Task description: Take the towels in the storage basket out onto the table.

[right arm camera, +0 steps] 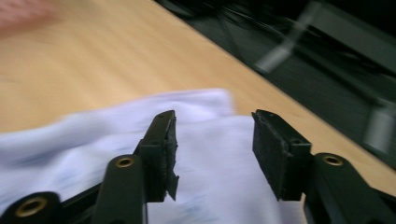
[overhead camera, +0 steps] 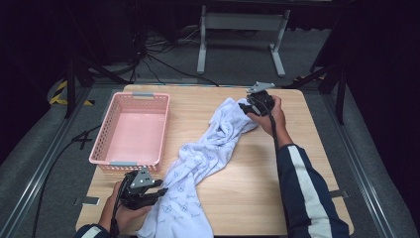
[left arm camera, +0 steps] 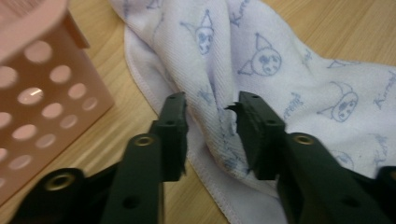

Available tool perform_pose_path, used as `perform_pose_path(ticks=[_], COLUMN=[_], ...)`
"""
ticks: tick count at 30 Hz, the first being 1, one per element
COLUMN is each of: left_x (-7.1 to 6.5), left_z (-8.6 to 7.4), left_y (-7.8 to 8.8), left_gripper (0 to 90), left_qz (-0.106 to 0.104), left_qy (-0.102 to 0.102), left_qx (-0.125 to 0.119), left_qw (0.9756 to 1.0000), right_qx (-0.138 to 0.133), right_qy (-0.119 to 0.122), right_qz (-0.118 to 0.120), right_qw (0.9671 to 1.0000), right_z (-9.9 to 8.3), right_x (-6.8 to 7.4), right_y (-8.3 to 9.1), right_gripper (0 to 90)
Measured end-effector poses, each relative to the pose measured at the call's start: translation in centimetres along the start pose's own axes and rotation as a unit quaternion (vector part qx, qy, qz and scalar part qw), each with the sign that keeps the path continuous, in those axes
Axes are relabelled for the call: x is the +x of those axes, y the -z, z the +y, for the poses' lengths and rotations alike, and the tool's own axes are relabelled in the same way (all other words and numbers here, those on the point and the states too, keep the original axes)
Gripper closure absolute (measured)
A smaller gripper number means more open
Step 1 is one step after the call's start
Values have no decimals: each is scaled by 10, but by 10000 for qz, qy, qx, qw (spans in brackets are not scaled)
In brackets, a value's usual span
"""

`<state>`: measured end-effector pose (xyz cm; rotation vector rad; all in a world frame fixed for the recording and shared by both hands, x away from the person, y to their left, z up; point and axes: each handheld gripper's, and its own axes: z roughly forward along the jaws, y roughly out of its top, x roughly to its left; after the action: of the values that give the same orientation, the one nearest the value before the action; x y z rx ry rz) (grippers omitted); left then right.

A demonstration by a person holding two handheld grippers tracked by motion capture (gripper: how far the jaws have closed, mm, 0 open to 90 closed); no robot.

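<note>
High view: towel strung diagonally across table, right of basket. Left gripper and right gripper both part open over cloth, nothing pinched. Should bite the hem deep before lifting, else slips.

This looks like a lab or recording studio: a wooden surface stands on grey carpet among dark curtains, loose cables, metal floor rails and hazard tape.
</note>
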<state>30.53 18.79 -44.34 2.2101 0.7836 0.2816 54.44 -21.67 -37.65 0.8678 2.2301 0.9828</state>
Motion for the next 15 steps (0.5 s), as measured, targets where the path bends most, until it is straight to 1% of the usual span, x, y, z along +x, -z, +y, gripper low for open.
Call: perform_pose_path(ticks=[1, 2, 3, 4, 5, 6, 7, 8, 9, 10, 11, 12, 13, 14, 15], left_x=[-1, -1, -3, -4, -4, -5, -5, -5, -5, -4, -4, -4, -3, -3, -3], left_z=[1, 1, 0, -1, -2, -3, -3, -4, -4, -4, -5, -5, -4, -3, -3], left_y=[1, 0, -3, -6, -8, -12, -12, -17, -19, -22, -23, -24, -24, -25, -25], left_gripper=[571, 561, 540, 535, 536, 536, 537, 537, 544, 543, 547, 562, 595, 631, 662], left_qz=[-78, -156, -188, -220, -336, -324, -324, -269, -384, -399, -416, -466, -511, -527, -541], left_qy=[26, -37, -16, 14, -24, -55, -55, -62, -19, -4, 36, 45, 9, 5, 6], left_qx=[69, 133, 242, 249, 349, 427, 427, 491, 563, 609, 642, 578, 573, 571, 540], left_qw=[9999, 9998, 9995, 9994, 9988, 9985, 9985, 9984, 9977, 9973, 9971, 9972, 9970, 9970, 9971], right_qx=[-31, 166, 347, 468, 556, 676, 676, 754, 806, 828, 898, 940, 904, 819, 791], right_qy=[54, 298, 531, 709, 784, 907, 907, 983, 901, 845, 835, 806, 797, 741, 721], right_qz=[396, 1031, 1183, 1445, 1683, 1605, 1605, 1453, 1724, 1780, 1754, 1834, 1849, 1795, 1901], right_qw=[9992, 9941, 9909, 9859, 9810, 9805, 9805, 9816, 9776, 9769, 9768, 9752, 9753, 9775, 9759], right_z=[-5, -12, -18, -26, -31, -35, -35, -39, -46, -51, -55, -59, -60, -60, -61], right_x=[6, 16, 26, 37, 44, 50, 50, 55, 57, 57, 59, 60, 60, 60, 60], right_y=[5, 8, 8, 8, 7, 5, 5, 2, -2, -6, -11, -16, -18, -19, -19], right_gripper=[563, 566, 575, 571, 559, 514, 514, 503, 513, 498, 488, 497, 509, 575, 705])
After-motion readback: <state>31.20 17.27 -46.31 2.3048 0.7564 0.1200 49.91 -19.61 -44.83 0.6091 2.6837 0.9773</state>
